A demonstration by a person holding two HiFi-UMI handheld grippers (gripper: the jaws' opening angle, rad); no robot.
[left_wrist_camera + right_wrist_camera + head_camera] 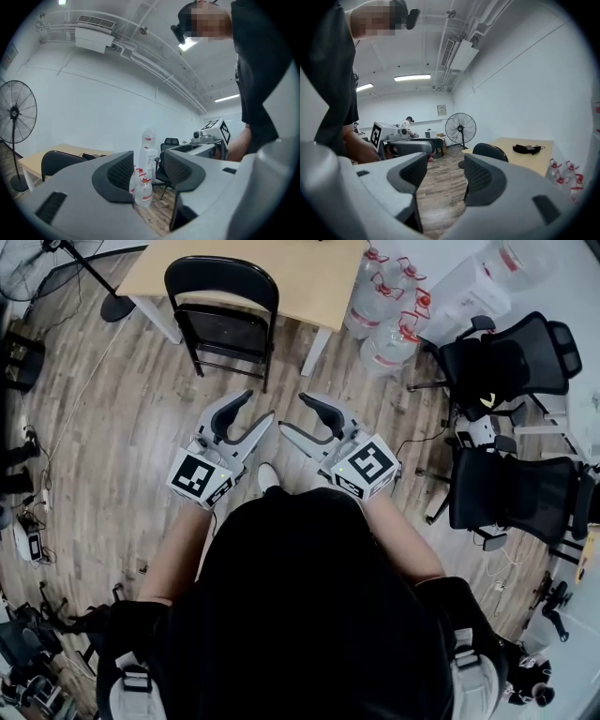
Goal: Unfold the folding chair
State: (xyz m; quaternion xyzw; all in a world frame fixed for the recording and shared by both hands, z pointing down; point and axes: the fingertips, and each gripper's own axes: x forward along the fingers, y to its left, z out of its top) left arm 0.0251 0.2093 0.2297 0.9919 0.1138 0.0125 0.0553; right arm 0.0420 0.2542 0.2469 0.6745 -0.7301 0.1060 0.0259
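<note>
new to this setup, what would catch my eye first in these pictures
The left gripper and right gripper, each with a square-marker cube, are held side by side mid-frame, both open and empty. Beyond them a black folding chair stands by the wooden table, with large water bottles on the floor to its right.

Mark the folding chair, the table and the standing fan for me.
folding chair [222,282], head view, on its backrest.
table [314,277], head view, bare tabletop.
standing fan [460,127], right gripper view, centre of its cage.
</note>
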